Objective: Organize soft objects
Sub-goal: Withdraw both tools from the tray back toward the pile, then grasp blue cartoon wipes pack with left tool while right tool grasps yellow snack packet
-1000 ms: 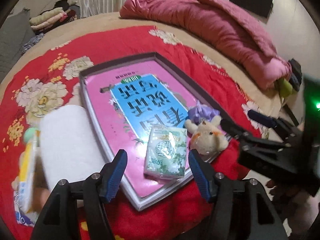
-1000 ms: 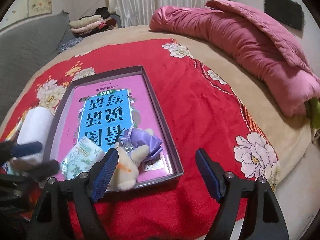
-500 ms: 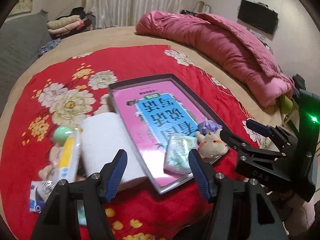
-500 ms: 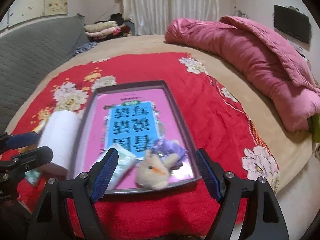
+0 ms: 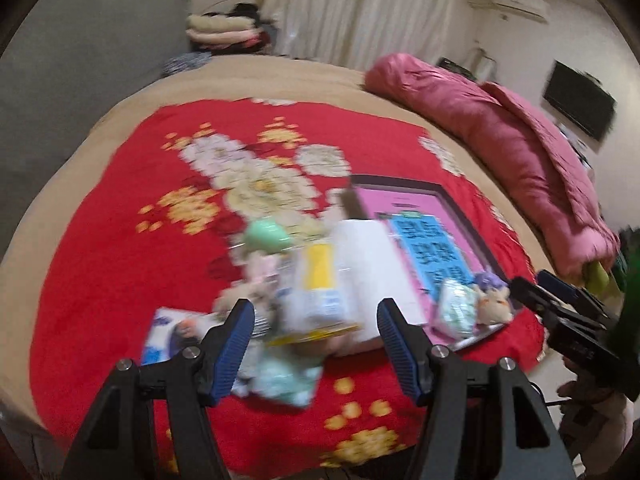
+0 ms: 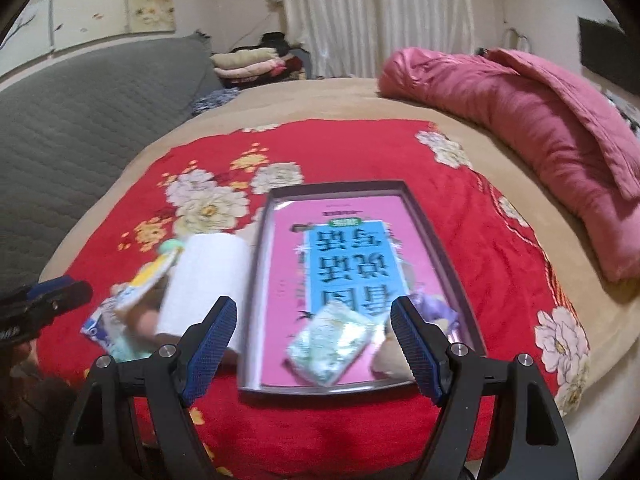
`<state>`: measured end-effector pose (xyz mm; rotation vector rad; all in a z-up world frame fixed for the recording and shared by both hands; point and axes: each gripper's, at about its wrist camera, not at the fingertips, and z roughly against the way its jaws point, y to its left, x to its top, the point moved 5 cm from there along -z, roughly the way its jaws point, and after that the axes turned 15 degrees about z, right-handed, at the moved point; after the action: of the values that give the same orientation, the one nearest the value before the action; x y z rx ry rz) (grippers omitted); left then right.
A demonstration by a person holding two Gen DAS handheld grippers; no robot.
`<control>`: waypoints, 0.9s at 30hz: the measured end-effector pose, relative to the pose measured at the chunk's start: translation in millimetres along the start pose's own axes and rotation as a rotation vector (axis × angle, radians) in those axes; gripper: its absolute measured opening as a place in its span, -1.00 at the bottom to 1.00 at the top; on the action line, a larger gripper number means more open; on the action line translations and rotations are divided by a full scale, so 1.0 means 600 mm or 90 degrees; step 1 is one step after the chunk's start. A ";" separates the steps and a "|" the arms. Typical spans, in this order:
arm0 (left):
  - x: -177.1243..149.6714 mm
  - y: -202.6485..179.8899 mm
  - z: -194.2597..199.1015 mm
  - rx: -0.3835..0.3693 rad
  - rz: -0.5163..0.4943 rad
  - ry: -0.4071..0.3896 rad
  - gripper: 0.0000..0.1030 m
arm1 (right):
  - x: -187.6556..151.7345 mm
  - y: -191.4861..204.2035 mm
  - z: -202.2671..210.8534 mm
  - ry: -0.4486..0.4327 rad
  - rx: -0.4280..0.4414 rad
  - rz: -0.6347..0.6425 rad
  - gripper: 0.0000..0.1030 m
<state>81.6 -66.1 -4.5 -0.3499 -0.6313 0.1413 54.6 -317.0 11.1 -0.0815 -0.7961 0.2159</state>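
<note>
A dark-rimmed tray with a pink and blue printed bottom lies on the red flowered blanket. In it are a green-white tissue pack, a small plush toy and a purple soft item. Left of the tray lie a white paper roll, a yellow-white packet, a mint-green ball and several blurred small items. My left gripper is open and empty above the pile. My right gripper is open and empty above the tray's near end.
A rolled pink quilt lies along the bed's right side. A grey quilted headboard stands at the left, with folded clothes behind. The bed's front edge is close below both grippers. A green-white packet lies nearest the left gripper.
Both grippers have pulled back and up from the tray. The left view has swung left onto the pile of loose items; the right view now centres on the tray. Both stay open.
</note>
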 end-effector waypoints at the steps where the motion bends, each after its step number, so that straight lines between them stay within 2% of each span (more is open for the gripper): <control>1: 0.002 0.013 0.002 0.004 0.008 -0.002 0.23 | 0.006 0.013 0.002 -0.002 0.004 0.010 0.56; 9: 0.004 0.134 0.022 0.046 0.080 -0.015 0.23 | 0.031 0.098 0.007 -0.007 0.064 0.041 0.56; 18: -0.022 0.190 0.018 0.073 0.112 0.014 0.23 | 0.038 0.197 0.005 0.004 0.133 0.083 0.56; 27: -0.048 0.220 -0.017 0.088 0.144 0.059 0.23 | 0.043 0.287 -0.013 0.020 0.197 0.116 0.56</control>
<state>61.8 47.2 -75.7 -0.2925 -0.4854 0.3813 49.9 -143.4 -2.3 0.1342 -0.7167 0.5065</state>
